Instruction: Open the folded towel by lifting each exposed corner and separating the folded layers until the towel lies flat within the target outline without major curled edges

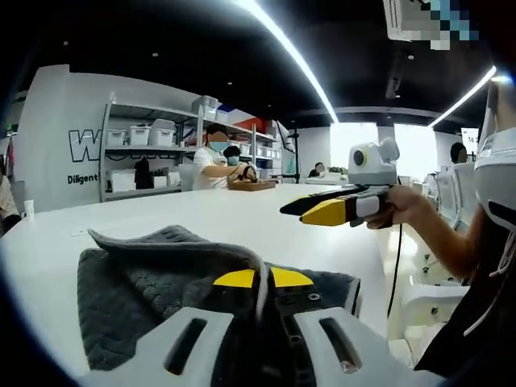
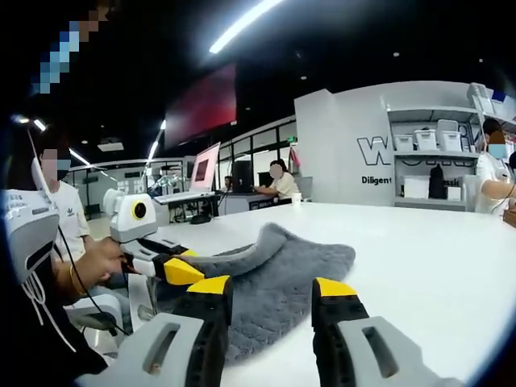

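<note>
Left gripper (image 1: 262,278), jaws pressed together, pinching a raised fold of the grey towel (image 1: 153,282) at its near edge; seen from the right gripper view (image 2: 173,270) as yellow tips clamped on the lifted, curled towel (image 2: 282,282) edge. Right gripper (image 2: 270,294) spread wide, holding nothing, just above the towel's near side. Towel bunched on the white table (image 1: 242,214), shelves (image 1: 149,149) with bins beyond.

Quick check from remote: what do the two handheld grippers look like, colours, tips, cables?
Both match: the left gripper and the right gripper have pale grey slotted bodies, black jaws with yellow tips, and a white box on top. A black cable hangs below the right one.
</note>
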Tool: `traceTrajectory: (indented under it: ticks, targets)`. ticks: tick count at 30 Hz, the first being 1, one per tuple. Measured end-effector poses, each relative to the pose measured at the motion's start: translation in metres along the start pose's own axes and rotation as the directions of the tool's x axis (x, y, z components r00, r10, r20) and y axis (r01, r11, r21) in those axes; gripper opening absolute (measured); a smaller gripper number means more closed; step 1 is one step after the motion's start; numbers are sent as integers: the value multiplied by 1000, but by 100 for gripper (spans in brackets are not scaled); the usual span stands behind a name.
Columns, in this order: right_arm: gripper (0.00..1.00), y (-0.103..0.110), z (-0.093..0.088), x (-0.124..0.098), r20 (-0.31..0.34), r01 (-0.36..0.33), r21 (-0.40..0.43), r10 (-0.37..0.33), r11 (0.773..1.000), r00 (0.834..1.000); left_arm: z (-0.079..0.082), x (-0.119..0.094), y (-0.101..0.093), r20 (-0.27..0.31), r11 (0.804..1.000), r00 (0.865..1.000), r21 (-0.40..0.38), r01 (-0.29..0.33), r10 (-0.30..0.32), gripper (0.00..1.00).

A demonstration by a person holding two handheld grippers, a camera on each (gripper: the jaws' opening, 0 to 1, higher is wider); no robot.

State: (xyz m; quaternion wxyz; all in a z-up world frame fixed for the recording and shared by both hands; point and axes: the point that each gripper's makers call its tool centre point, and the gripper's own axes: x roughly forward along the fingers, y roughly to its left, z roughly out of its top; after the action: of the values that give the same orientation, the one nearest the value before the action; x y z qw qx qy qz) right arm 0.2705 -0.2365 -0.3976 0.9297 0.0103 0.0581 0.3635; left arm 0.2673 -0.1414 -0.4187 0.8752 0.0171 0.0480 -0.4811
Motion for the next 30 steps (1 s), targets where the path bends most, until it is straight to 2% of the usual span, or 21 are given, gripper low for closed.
traceTrajectory:
  ticks: [3, 5, 10, 17, 23, 30]
  targets:
    - [36, -1, 3, 5, -3, -2, -11, 2, 1000, 1000, -4, 4, -4, -15, 1000, 1000, 7, 13, -13, 3]
    - [36, -4, 7, 16, -15, -5, -38, 4, 999, 1000, -7, 6, -5, -17, 1000, 1000, 0, 16, -16, 3]
    - [36, -3, 11, 30, -30, -20, -59, 18, 998, 999, -11, 7, -5, -22, 1000, 1000, -8, 15, -15, 3]
    - [37, 1, 17, 47, -46, -48, -80, 45, 996, 998, -11, 7, -5, -17, 1000, 1000, -11, 13, -13, 3]
    - [38, 4, 18, 60, -88, -76, -129, 65, 989, 994, -12, 6, -5, -20, 1000, 1000, -2, 6, -6, 3]
    - [38, 3, 22, 74, -119, -74, -181, 53, 981, 991, -13, 6, -5, -26, 1000, 1000, 1, 4, -4, 3]
